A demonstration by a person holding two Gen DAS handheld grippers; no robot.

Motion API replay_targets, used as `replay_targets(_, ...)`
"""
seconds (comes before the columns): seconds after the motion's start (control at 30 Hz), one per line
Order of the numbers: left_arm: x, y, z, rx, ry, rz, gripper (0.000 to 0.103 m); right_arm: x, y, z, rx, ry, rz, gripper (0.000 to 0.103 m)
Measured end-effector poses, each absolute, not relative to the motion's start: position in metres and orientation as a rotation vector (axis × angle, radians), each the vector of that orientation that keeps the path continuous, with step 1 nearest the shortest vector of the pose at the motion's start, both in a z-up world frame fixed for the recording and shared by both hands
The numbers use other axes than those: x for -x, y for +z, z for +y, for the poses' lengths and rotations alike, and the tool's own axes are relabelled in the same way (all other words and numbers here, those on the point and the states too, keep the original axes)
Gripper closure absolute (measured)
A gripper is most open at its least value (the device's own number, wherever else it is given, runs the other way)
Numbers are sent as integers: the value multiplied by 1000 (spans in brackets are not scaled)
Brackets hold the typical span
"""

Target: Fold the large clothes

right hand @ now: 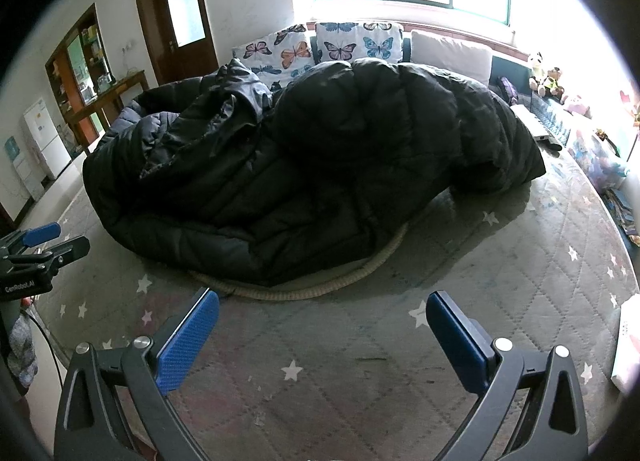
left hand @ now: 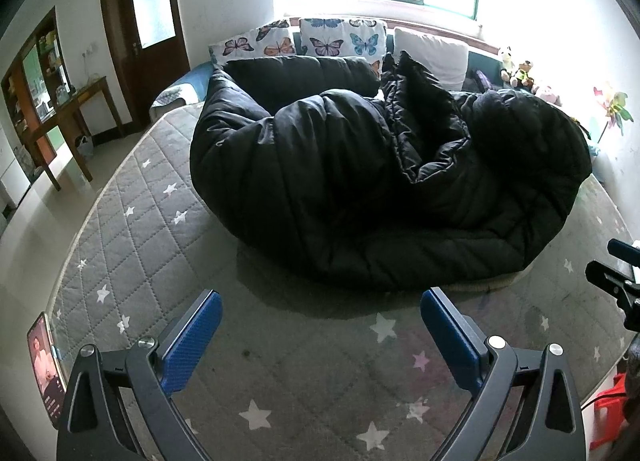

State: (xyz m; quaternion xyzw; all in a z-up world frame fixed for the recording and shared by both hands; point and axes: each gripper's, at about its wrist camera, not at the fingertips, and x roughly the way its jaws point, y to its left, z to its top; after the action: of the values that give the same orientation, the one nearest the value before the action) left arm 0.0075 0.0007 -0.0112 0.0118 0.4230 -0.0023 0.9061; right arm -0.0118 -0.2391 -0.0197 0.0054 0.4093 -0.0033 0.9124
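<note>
Blue-padded fingers (left hand: pixel 192 341) of the left gripper (left hand: pixel 320 335) were seen spread wide in the left wrist view, with nothing held between them and only the grey star-printed mattress (left hand: pixel 132 229) beneath. Straight ahead of them, and apart from the pads, the black down coat (left hand: pixel 360 181) was found lying in a crumpled heap, its long axis running across the view from left to right, so that its near rounded edge faced the fingers broadside. Butterfly-print pillows (left hand: pixel 320 41) were seen behind it under the window. At the right edge of this view the right gripper (left hand: pixel 616 281) was glimpsed level with the coat's near edge. In the right wrist view, the right gripper's own blue pads (right hand: pixel 188 345) were likewise seen held wide apart and empty above the mattress. The coat was shown ahead and shifted leftward of centre, lying partly over a round woven mat (right hand: pixel 328 285) whose rim peeked out beneath the near edge. The left gripper was visible at the left margin, beside the coat's left end. Neither gripper could be judged clearly nearer; each was judged to be placed for its own end of the near edge.
</note>
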Motion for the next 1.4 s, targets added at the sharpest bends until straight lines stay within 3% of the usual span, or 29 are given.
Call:
replay_targets(0.97,-29,-17,3,-51,-13,899,0,-8,-27,-234,10,5,876,0)
replay_targets(1.4,-59,16,20,-104,-26,833,0,-35,-2,-243,82,-2,823,0)
